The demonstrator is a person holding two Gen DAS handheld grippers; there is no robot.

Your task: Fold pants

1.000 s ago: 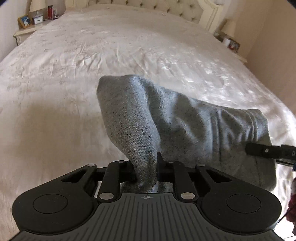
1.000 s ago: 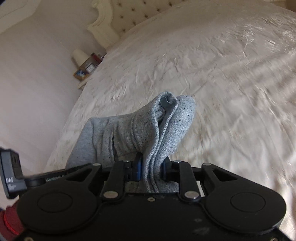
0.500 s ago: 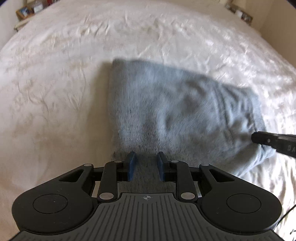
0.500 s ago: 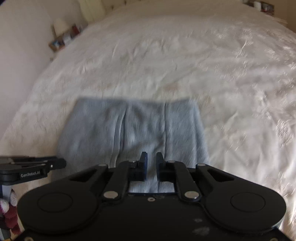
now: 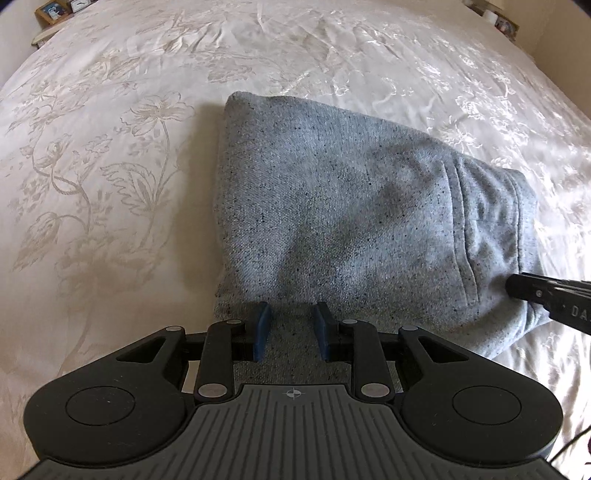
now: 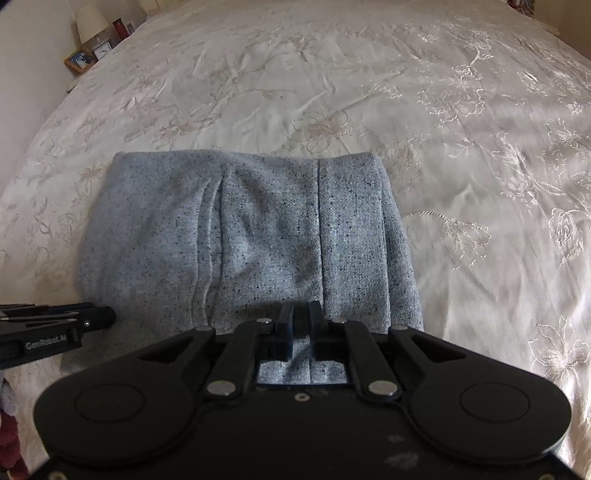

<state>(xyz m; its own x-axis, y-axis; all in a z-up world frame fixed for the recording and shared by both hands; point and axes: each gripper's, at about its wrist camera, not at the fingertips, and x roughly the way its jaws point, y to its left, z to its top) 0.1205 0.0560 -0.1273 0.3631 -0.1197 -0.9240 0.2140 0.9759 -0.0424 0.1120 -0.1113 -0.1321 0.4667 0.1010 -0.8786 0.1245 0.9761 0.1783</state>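
Note:
The grey speckled pants (image 5: pixel 343 221) lie folded into a flat rectangle on the white bedspread; they also show in the right wrist view (image 6: pixel 243 236). My left gripper (image 5: pixel 290 325) is open and empty, its blue pads over the near left edge of the fold. My right gripper (image 6: pixel 300 321) is slightly open and empty over the near right edge. Each gripper's finger shows at the side of the other view.
The white floral bedspread (image 5: pixel 110 155) spreads wide on all sides of the pants. A nightstand with a lamp (image 6: pixel 90 22), a clock and a framed photo stands at the far left. Another nightstand (image 5: pixel 498 18) is at the far right.
A second ago both grippers held the pants' edge raised. They laid it down onto the fold and let go. Both grippers now sit open at the near edge.

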